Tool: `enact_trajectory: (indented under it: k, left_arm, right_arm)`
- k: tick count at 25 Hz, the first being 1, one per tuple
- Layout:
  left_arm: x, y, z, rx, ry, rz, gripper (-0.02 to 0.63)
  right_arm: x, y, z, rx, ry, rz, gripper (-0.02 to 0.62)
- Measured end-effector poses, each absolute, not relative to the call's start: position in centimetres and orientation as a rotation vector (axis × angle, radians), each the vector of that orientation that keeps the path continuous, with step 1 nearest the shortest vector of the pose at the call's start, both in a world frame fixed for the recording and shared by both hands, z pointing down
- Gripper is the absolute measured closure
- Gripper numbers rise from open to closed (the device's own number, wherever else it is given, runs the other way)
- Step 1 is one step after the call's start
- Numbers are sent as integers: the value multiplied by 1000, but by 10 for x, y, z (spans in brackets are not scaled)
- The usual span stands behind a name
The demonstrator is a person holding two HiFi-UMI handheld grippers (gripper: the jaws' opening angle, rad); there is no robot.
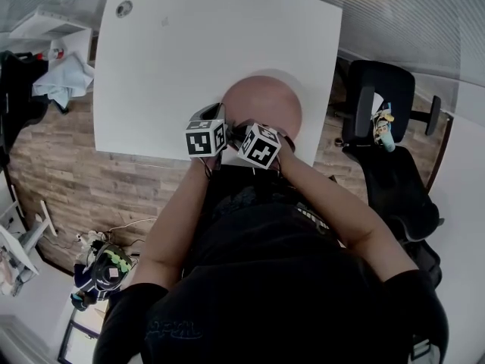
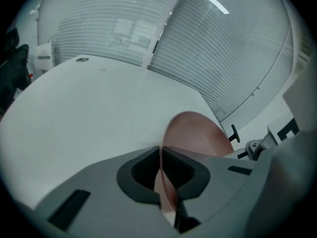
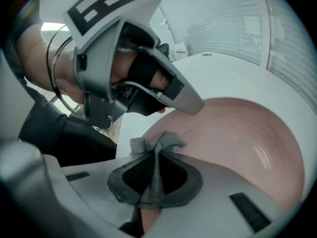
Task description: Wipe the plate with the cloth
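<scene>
A pink plate (image 1: 263,106) lies near the front edge of the white table (image 1: 189,59). My left gripper (image 2: 160,150) is shut on the plate's rim (image 2: 163,182), which runs edge-on between its pads; the plate's face (image 2: 197,133) spreads beyond. My right gripper (image 3: 157,151) is shut on a bunched grey cloth (image 3: 158,144), whose tip rests on the near part of the plate (image 3: 242,138). In the right gripper view the left gripper (image 3: 185,99) sits at the plate's left rim. In the head view the two marker cubes (image 1: 206,138) (image 1: 260,145) stand side by side at the plate's near edge.
A black office chair (image 1: 386,135) stands right of the table. A light blue cloth (image 1: 64,78) lies on a shelf at far left. Bags and cables (image 1: 106,268) sit on the wooden floor. A round grommet (image 1: 124,8) marks the table's far left corner.
</scene>
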State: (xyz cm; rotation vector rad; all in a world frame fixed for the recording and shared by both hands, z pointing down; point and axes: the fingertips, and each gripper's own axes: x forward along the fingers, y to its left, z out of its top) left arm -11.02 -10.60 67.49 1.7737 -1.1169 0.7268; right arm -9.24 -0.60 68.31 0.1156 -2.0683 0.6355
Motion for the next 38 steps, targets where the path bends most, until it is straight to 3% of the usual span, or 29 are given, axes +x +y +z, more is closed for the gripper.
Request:
enact_trajectory:
  k: [21,38]
  left_arm:
    - [-111,-108,677,1754,-1129,780,578]
    - [-110,-108,677,1763,-1083,830,578]
  right_arm:
    - [5,30,691,-9,-1797,529,554]
    - [70,-41,698,144,-1633,426,554]
